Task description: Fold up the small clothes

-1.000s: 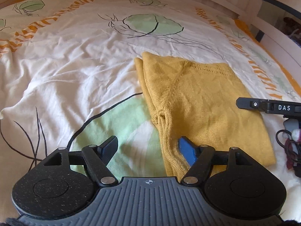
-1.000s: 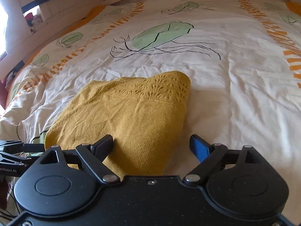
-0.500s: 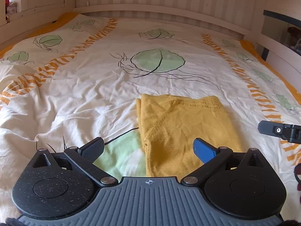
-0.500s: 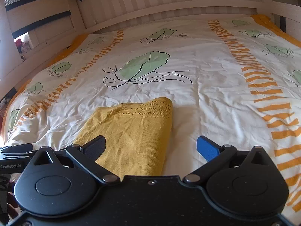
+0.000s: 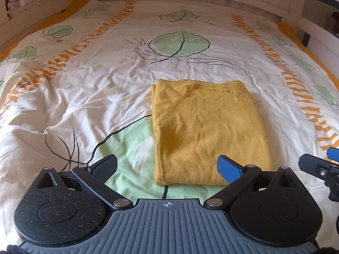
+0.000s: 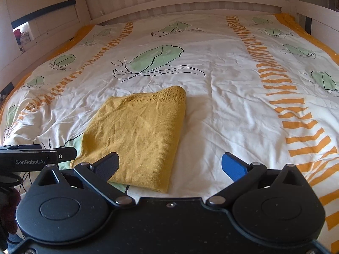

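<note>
A mustard-yellow knitted garment (image 5: 207,131) lies folded into a flat rectangle on the bed, with a lace-pattern edge at its far end. It also shows in the right wrist view (image 6: 139,133). My left gripper (image 5: 167,167) is open and empty, held above the garment's near edge. My right gripper (image 6: 170,166) is open and empty, just past the garment's near right corner. The right gripper shows at the right edge of the left wrist view (image 5: 322,167). The left gripper shows at the left edge of the right wrist view (image 6: 36,158).
The bed is covered by a white duvet (image 5: 95,89) with green leaf prints and orange striped bands. A wooden bed frame (image 6: 190,4) runs along the far end and both sides. Dark cables and red fabric (image 6: 8,199) hang at the lower left.
Both grippers have pulled back and risen away from the garment, so it looks smaller and whole. The left jaws have opened wider. The garment lies still.
</note>
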Available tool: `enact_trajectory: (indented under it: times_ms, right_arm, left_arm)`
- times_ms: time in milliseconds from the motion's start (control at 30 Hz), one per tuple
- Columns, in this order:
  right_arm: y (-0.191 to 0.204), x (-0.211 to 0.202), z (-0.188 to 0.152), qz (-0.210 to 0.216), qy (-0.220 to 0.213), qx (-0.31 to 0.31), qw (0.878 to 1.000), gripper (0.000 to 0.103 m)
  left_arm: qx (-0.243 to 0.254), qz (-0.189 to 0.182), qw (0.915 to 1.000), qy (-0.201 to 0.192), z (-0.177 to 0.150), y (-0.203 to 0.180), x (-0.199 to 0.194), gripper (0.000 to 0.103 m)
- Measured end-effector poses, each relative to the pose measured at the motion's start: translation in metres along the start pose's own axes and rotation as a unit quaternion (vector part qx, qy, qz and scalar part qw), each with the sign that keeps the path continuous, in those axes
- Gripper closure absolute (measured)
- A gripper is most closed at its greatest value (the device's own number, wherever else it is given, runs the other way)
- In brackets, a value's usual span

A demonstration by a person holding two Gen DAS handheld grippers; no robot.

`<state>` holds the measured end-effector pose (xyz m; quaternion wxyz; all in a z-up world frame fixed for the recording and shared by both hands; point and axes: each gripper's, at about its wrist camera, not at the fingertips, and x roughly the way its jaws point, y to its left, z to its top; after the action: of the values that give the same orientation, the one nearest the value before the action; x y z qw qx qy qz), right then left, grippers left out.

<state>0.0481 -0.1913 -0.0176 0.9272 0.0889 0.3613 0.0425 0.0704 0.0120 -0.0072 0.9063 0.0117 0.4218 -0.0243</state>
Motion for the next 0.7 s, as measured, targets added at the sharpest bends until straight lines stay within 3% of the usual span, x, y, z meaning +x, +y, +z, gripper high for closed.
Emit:
enact_trajectory:
  times_ms: [167, 333, 533, 700]
  right_arm:
    - [0.0012, -0.0071, -0.0016, -0.016, -0.011, 0.011, 1.000, 0.000]
    - [0.0074, -0.0061, 0.0000, -0.056, -0.005, 0.005, 0.998, 0.000]
    - [0.0072, -0.0037, -0.0035, -0.021, 0.013, 0.015, 1.000, 0.001]
    - [0.0081, -0.0007, -0.0058, -0.020, 0.024, 0.020, 0.999, 0.001]
  left_arm:
    - [0.018, 0.021, 0.9996, -0.009, -0.0024, -0.0062, -0.0077, 0.002]
    - [0.019, 0.009, 0.9998, 0.001, -0.0032, -0.0083, -0.0090, 0.002]
    - [0.021, 0.002, 0.9997, 0.009, -0.0073, -0.0087, -0.0092, 0.002]
    - [0.018, 0.003, 0.9997, 0.014, -0.0106, -0.0072, -0.0083, 0.002]
